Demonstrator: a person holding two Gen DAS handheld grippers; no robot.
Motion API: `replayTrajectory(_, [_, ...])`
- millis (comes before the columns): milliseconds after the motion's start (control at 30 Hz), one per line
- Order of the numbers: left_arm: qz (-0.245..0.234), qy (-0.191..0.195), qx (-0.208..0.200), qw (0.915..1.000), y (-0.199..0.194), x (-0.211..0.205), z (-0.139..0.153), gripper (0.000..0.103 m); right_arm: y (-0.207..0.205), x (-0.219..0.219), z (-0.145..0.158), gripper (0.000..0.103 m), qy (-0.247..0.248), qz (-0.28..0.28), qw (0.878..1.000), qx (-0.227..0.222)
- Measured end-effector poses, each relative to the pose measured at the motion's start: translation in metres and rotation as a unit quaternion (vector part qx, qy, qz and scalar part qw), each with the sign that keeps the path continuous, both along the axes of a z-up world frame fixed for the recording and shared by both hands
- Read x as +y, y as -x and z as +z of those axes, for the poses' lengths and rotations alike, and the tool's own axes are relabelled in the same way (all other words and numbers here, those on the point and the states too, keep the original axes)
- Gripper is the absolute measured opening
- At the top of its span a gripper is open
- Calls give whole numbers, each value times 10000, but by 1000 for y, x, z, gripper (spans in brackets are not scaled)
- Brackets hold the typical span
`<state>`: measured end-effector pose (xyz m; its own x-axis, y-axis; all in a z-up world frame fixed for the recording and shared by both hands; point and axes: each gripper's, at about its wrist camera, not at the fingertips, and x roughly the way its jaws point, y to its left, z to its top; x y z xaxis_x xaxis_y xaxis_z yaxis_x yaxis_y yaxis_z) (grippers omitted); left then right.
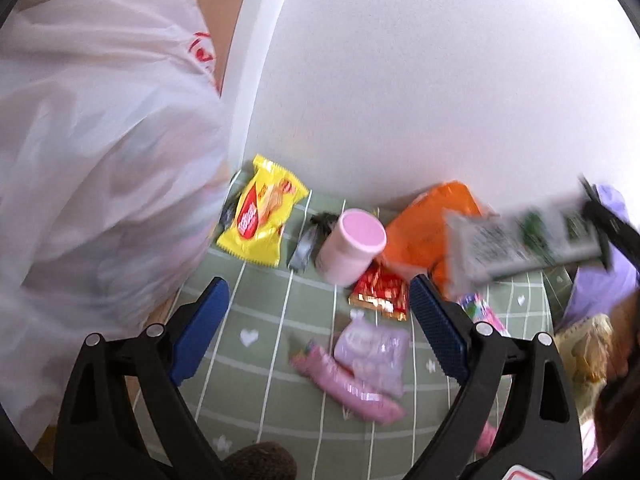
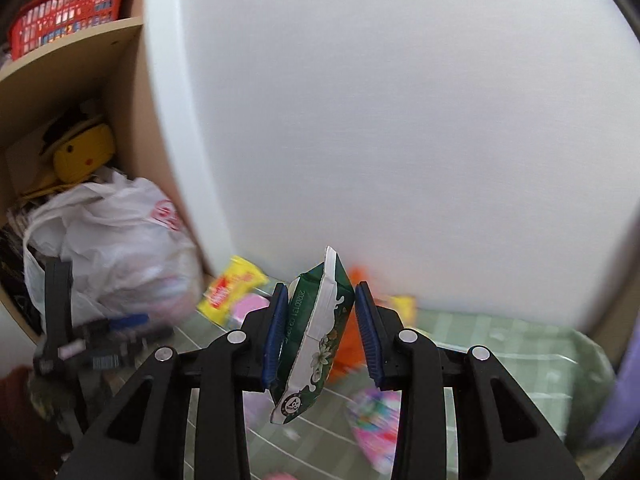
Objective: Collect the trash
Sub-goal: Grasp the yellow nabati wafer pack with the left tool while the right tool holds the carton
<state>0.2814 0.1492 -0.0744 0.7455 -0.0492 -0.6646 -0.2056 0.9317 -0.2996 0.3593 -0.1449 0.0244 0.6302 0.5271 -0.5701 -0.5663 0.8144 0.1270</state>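
The right tongs (image 2: pixel 320 320) are gripping a green and white carton (image 2: pixel 316 336), flattened and standing on edge between the blue pads, lifted above the table (image 2: pixel 500 344). The left tongs (image 1: pixel 320 332) are standing wide with nothing between them, hovering over a green checked cloth (image 1: pixel 256 360). On that cloth are lying a purple packet (image 1: pixel 372 356), a pink wrapper (image 1: pixel 352 388), a red and gold wrapper (image 1: pixel 380 292), a pink tub (image 1: pixel 352 246) on its side, an orange bag (image 1: pixel 424 228) and a yellow biscuit packet (image 1: pixel 262 212). A white plastic bag (image 1: pixel 100 160) is bulging just left of the left tongs, against a white wall (image 1: pixel 440 80).
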Motion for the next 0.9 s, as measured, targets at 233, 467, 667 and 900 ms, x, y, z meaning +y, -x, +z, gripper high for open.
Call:
replayTrajectory(233, [853, 91, 241, 9960, -28, 14, -35, 76, 6, -66, -17, 33, 150, -622, 9978, 144])
replayTrajectory(467, [1395, -102, 542, 9887, -50, 26, -62, 70, 3, -96, -33, 33, 48, -758, 9965, 362])
replayTrajectory(667, [1341, -379, 914, 9860, -82, 23, -84, 60, -5, -107, -36, 33, -108, -713, 9965, 419])
replayTrajectory(900, [1138, -514, 1097, 9861, -88, 25, -84, 1, -5, -108, -31, 33, -142, -691, 9969, 359])
